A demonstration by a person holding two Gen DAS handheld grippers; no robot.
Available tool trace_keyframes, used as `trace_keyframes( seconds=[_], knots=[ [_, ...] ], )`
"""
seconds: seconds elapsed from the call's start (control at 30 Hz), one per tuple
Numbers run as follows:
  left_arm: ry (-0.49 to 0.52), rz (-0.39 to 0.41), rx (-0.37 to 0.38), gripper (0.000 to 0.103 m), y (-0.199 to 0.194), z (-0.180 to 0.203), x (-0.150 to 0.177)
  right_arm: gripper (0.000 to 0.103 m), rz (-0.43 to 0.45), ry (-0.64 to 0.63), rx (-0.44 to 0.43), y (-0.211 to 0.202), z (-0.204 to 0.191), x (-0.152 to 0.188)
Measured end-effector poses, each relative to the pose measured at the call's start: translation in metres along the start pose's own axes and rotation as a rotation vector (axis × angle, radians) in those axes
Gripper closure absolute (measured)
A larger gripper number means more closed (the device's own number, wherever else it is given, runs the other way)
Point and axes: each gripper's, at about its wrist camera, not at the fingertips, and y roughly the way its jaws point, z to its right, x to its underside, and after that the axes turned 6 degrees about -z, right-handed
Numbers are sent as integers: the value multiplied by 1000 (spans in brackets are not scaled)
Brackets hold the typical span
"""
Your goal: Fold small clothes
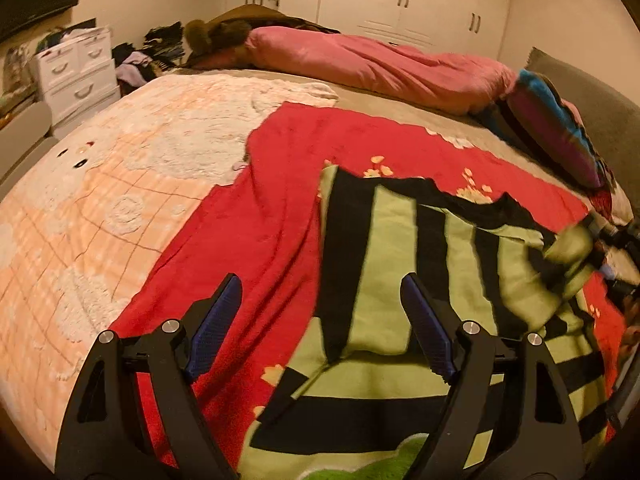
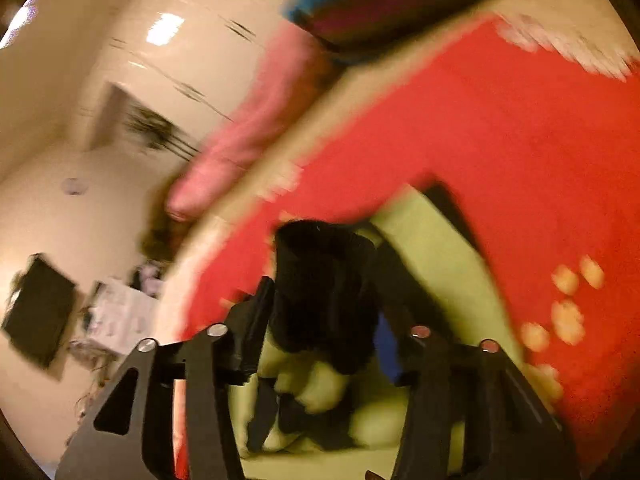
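Observation:
A small green and black striped garment (image 1: pixel 384 280) lies on a red blanket (image 1: pixel 256 232) on the bed. My left gripper (image 1: pixel 320 300) is open and empty, hovering above the garment's left edge. My right gripper (image 2: pixel 320 300) is shut on a bunched sleeve or corner of the striped garment (image 2: pixel 324 292) and holds it lifted and tilted; the view is blurred by motion. In the left wrist view the right gripper (image 1: pixel 600 248) shows at the far right edge with the green cloth pulled up in it.
A pink quilt (image 1: pixel 380 64) lies across the far side of the bed. A striped pillow (image 1: pixel 560 128) sits at the right by the headboard. A peach and white blanket (image 1: pixel 100 200) covers the left. White drawers (image 1: pixel 76 72) stand beyond the bed.

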Motion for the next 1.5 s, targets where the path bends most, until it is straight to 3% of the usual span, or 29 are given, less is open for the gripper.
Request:
trace_keyframes(
  seconds=[0.13, 0.33, 0.4, 0.57, 0.6, 0.63, 0.67, 0.7, 0.77, 0.87, 0.97, 1.03, 1.2, 1.3, 1.5],
  knots=[
    [40, -6, -1, 29, 2, 9, 3, 47, -24, 58, 44, -1, 21, 9],
    [99, 12, 14, 29, 3, 27, 3, 40, -24, -6, 61, -5, 15, 7],
    [122, 10, 30, 29, 3, 35, 1, 31, -29, -28, 69, -2, 11, 5],
    [138, 1, 58, 29, 8, 51, -7, 30, -93, -65, 94, 17, 10, -2],
    [148, -15, 60, 29, 13, 56, -10, 36, -112, -77, 99, 22, 9, -2],
    [159, -30, 59, 29, 18, 60, -12, 63, -126, -97, 85, 26, 5, -2],
    [175, -44, 57, 29, 26, 65, -13, 75, -137, -117, 79, 26, 3, -1],
    [191, -61, 58, 29, 34, 67, -13, 83, -132, -144, 83, 23, -3, -1],
    [196, -102, 56, 29, 49, 63, -11, 85, -86, -182, 47, 9, -10, -2],
    [138, -160, 21, 29, 68, 45, -5, 85, -37, -149, -5, -5, -4, -9],
    [39, -193, 70, 27, 74, 27, -5, 83, -105, -135, 109, 15, 11, -10],
    [50, -192, 65, 26, 74, 28, -3, 82, -151, -96, 193, 29, 25, -1],
    [71, -184, 59, 26, 73, 29, 1, 73, -104, -47, 175, 19, 32, 7],
    [85, -118, 44, 27, 58, 31, 0, 54, -62, -92, 180, 2, 19, 9],
    [171, 39, 48, 27, 14, 48, -1, 53, 38, -300, 208, -27, -17, 19]
  ],
)
